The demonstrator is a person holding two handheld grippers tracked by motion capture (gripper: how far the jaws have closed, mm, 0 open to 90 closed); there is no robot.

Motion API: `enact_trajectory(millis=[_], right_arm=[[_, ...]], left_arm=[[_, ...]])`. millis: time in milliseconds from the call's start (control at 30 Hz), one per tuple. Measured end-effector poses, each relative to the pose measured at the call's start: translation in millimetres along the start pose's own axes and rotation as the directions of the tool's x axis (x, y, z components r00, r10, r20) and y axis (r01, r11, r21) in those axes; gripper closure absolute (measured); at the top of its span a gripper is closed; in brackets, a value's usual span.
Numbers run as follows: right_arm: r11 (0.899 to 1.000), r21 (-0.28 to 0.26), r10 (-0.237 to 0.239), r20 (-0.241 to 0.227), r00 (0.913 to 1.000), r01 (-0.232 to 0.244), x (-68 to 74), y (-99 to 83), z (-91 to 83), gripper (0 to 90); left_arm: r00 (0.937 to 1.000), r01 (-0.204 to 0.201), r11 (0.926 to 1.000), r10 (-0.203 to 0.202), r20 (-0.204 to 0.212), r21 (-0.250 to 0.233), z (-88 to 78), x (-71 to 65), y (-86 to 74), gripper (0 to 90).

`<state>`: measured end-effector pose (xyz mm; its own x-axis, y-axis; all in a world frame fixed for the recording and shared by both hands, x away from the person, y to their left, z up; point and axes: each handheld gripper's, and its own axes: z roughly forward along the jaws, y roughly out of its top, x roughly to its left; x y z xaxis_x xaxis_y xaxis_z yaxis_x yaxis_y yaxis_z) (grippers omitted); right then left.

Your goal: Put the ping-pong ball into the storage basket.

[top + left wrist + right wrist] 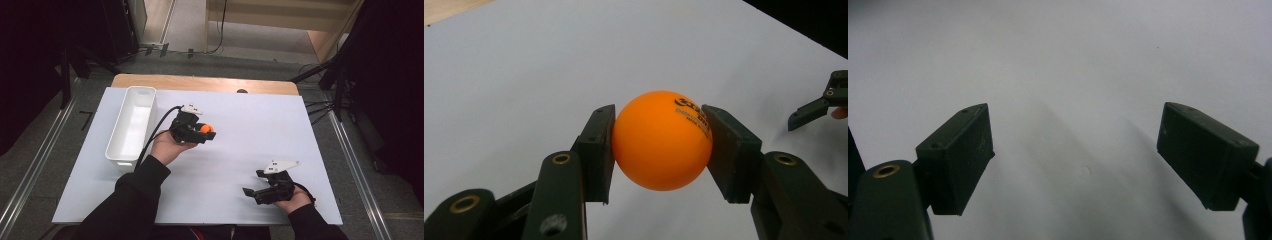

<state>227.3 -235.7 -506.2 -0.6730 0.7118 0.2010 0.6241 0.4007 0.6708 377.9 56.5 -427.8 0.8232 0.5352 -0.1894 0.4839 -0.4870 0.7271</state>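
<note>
Nearest, at about 5 o'clock on the white sheet (225, 165), the right gripper (252, 182) rests with jaws spread wide and nothing between them; leave it parked there. Toward the middle, the left gripper (206, 133) is clenched on the orange ball (662, 140), pads squarely on opposite sides, held above the sheet. The white bin (131, 125) lies at 10 o'clock; likely the goal, so carry level, keep the squeeze steady, and let go low inside its walls.
</note>
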Motion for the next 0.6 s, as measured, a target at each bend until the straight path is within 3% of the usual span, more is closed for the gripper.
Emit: enact_trajectory(millis=[600], right_arm=[[0.999, -0.031, 0.008, 0.006, 0.9999, -0.008, -0.4, 1.2, -4.1, 13.6]], left_arm=[[0.9997, 0.021, 0.9998, -0.021, 0.010, 0.003, -20.2, 4.9, 5.4, 50.6]])
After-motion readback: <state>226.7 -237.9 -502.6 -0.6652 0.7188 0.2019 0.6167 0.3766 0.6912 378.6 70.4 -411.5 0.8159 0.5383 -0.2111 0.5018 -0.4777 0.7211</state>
